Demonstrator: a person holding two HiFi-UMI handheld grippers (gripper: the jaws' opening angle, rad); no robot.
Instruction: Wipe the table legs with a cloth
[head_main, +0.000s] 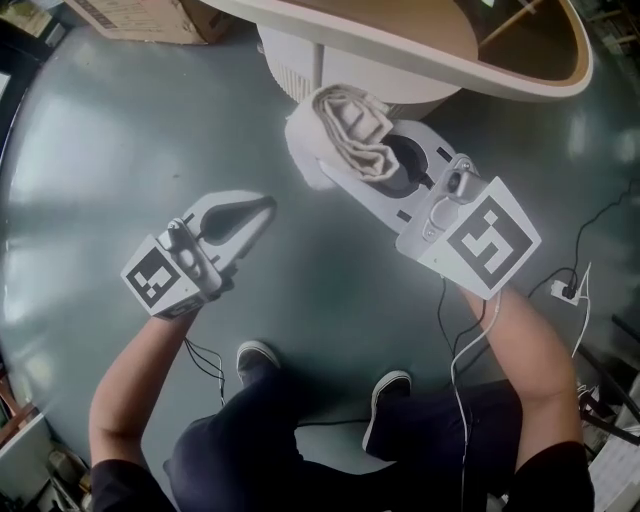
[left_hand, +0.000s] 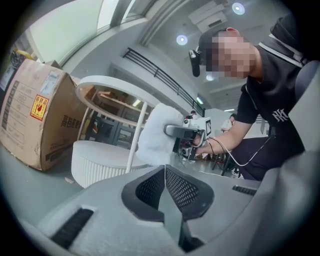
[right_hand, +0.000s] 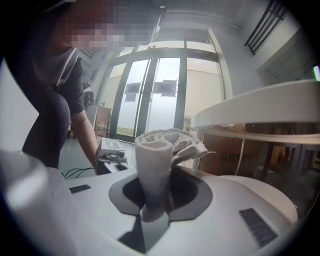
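We have a rolled white terry cloth (head_main: 352, 138) clamped in our right tool (head_main: 340, 150), at the upper centre of the head view, just beside the round white table's thin leg (left_hand: 135, 137). Our left tool (head_main: 258, 212), lower left, is closed on nothing.

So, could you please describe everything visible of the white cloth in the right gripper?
The off-white, towel-like cloth is folded and rolled into a thick bundle, layered folds showing at its free end. The right gripper is shut on its other end, so it sticks out from between them. It is held off the grey floor, just below the round table's rim and beside a thin white table leg; contact with the leg is unclear.
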